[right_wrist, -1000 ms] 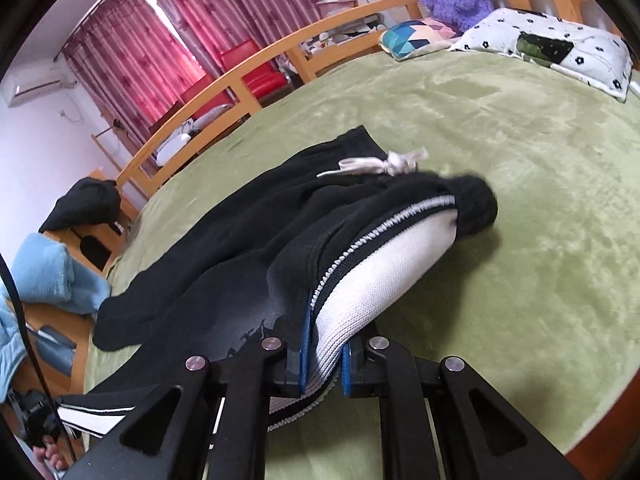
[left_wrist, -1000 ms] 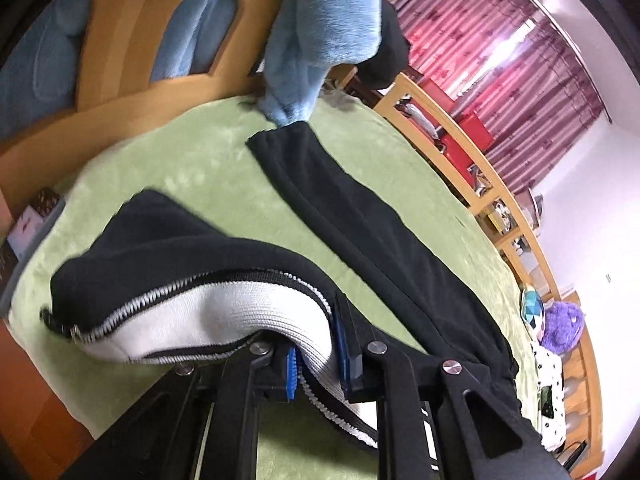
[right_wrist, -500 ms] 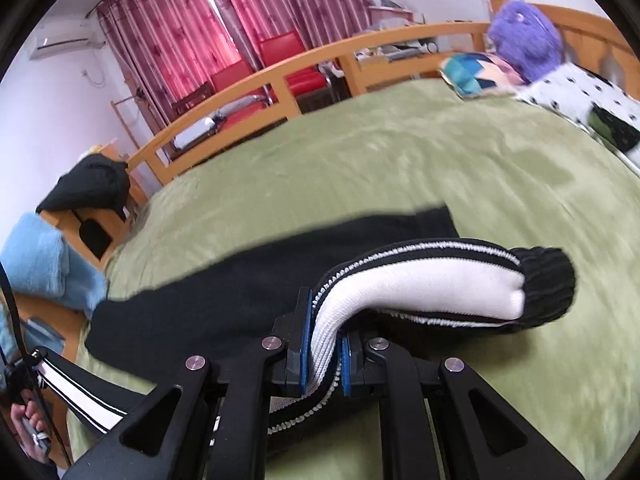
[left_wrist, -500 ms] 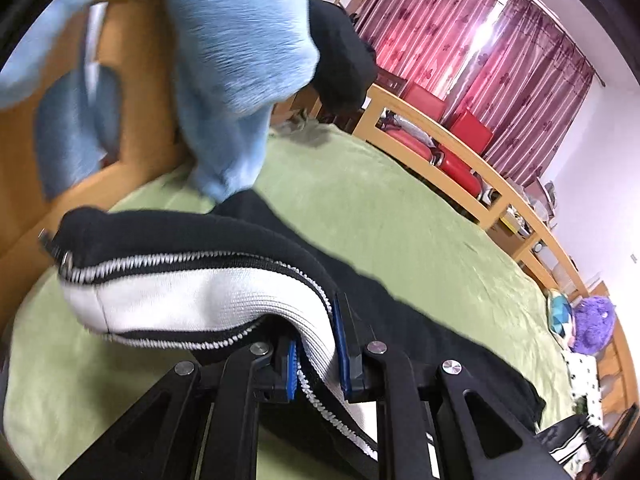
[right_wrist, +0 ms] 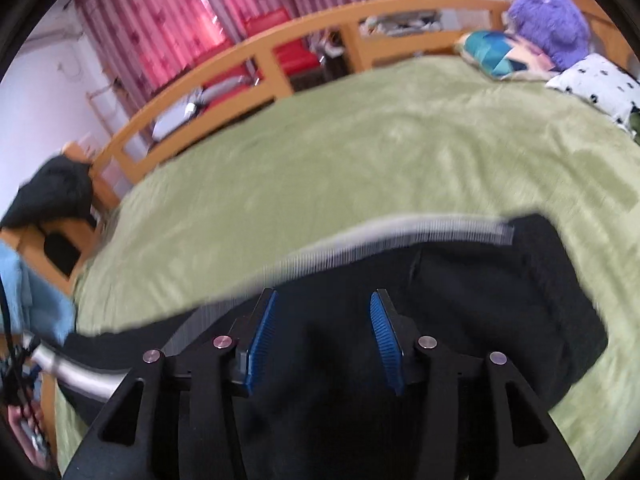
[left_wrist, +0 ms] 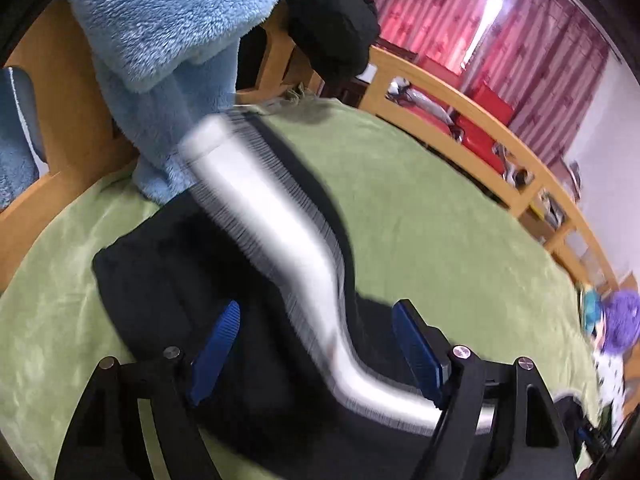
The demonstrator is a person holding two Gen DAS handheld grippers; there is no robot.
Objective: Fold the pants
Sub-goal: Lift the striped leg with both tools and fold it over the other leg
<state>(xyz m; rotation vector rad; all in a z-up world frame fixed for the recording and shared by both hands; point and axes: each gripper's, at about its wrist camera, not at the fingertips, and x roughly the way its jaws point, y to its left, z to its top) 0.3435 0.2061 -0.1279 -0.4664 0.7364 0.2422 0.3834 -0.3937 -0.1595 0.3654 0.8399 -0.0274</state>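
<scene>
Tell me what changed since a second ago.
Both grippers, left gripper and right gripper, have just been opening and let go of the pants; the white stripe was carried over the black fabric. The green blanket stayed put.

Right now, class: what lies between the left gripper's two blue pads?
In the left wrist view, the left gripper has just been opening; the pants' white stripe runs between its pads, unpinched.

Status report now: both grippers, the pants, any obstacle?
Left gripper and right gripper open, jaws just opened. Black pants released onto green blanket, striped side blurred. Blue fleece hangs over one end.
</scene>
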